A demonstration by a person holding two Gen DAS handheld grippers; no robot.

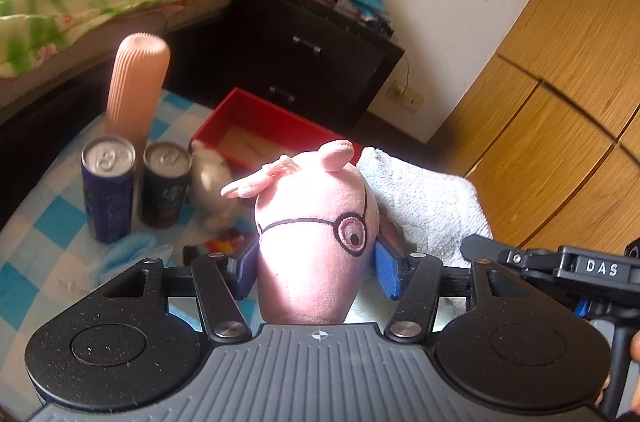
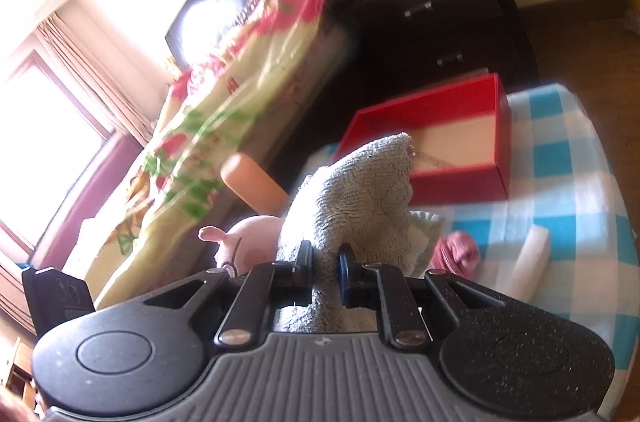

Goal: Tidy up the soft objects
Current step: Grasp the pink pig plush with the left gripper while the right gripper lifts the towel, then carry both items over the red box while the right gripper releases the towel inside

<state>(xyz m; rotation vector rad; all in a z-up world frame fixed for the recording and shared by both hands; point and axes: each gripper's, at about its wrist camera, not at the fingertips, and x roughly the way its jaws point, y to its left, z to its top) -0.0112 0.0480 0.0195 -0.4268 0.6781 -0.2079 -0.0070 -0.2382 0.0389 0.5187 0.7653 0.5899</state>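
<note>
So far your left gripper (image 1: 316, 274) has its jaws pinching the pink pig toy (image 1: 316, 238), held up off the checked cloth (image 1: 36, 250). Your right gripper (image 2: 325, 274) has its jaws pressed tight on the grey towel (image 2: 356, 190), also raised. Neither has gone in yet: the red box (image 2: 460, 178) at the bench's far edge looks empty. A white plush (image 1: 214, 182) beside the two cans (image 1: 108, 190), a pink knitted piece (image 2: 456, 254) and a white roll (image 2: 530, 258) lie loose, so most sorting remains, I'd judge.
</note>
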